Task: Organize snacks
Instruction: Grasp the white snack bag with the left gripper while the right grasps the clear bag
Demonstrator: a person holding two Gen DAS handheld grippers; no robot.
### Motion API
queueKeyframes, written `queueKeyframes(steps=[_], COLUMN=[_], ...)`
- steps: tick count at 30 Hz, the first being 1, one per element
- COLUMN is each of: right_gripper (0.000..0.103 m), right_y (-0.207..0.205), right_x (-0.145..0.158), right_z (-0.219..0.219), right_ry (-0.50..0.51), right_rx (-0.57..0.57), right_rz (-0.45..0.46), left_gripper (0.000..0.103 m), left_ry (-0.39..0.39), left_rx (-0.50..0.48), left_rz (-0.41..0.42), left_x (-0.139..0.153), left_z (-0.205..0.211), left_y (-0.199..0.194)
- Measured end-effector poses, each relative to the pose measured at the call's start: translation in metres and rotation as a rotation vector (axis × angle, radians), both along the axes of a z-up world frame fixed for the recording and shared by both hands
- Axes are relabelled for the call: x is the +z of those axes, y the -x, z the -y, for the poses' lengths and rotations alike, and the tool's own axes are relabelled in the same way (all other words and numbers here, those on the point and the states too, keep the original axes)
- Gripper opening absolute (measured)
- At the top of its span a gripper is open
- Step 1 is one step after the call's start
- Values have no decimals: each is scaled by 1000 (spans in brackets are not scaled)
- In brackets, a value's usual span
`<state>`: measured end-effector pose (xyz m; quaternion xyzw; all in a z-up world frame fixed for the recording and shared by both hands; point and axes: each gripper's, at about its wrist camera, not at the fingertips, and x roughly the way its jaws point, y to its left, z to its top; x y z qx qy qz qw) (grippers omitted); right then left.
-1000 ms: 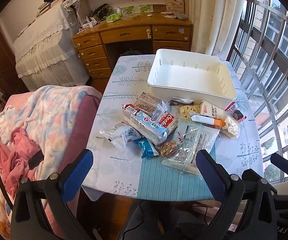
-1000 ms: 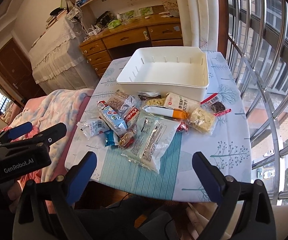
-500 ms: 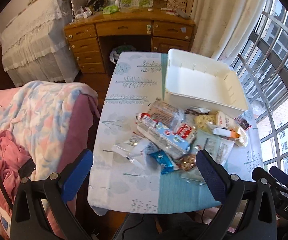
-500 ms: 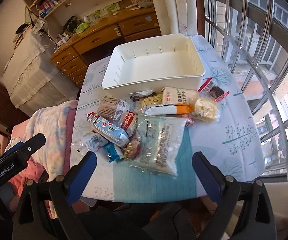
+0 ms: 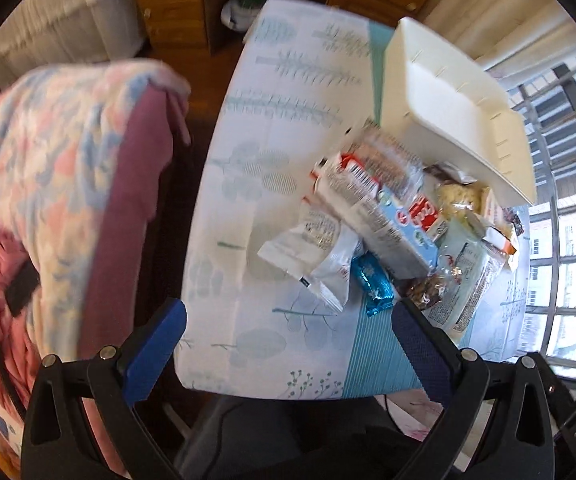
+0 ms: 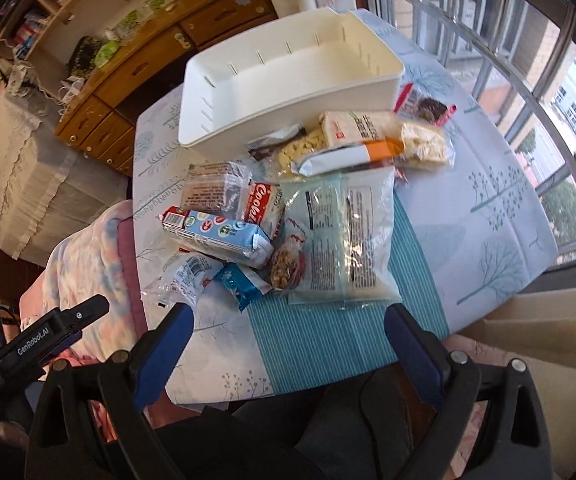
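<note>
- Both grippers are held above the near edge of the table [image 6: 488,216], and nothing is gripped yet: the left gripper [image 5: 288,344] and the right gripper [image 6: 288,344] are each seen with jaws spread wide and empty.
- The snacks are heaped in the middle of the table, between the near edge and the white bin [image 6: 288,64], which stands empty toward the far edge.
- The step in hand is judged to be the first pick, with the whole pile still to be moved into the bin.
- A loose outer item is best taken first: the small blue wrapper [image 6: 240,284] or the white pouch [image 6: 186,280] at the near left of the heap, both lying partly free of the rest.
- The long blue packet [image 6: 216,236] rests on other items, so it should be lifted straight up, lest its neighbours be dragged along.
- The large clear bag [image 6: 344,232] is flat and probably slippery; its edge should be pinched rather than its face.
- The left wrist view is blurred by motion, so labels there cannot be read.
- Items under the heap are partly covered, and their number cannot be told.
- The bin's far wall is cut off in the left wrist view.
</note>
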<state>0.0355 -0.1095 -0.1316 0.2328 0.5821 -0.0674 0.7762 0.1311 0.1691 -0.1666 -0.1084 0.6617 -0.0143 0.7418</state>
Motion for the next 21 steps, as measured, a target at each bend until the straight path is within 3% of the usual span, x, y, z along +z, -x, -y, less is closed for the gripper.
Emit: queueKeyframes(steps=[6, 11, 21], right_gripper=[97, 97, 96], right_y=[-7, -24, -58], right_x=[-20, -50, -126], right_z=[16, 32, 46], right_ry=[-29, -75, -75], right_rx=[-49, -85, -87], right_rz=[-77, -158, -294], left_gripper=[102, 102, 102], left_ry=[7, -52, -153], left_rx=[14, -22, -111], left_rz=[-103, -196, -261], left_x=[-31, -57, -112], left_z=[6, 24, 49], left_y=[-16, -29, -58])
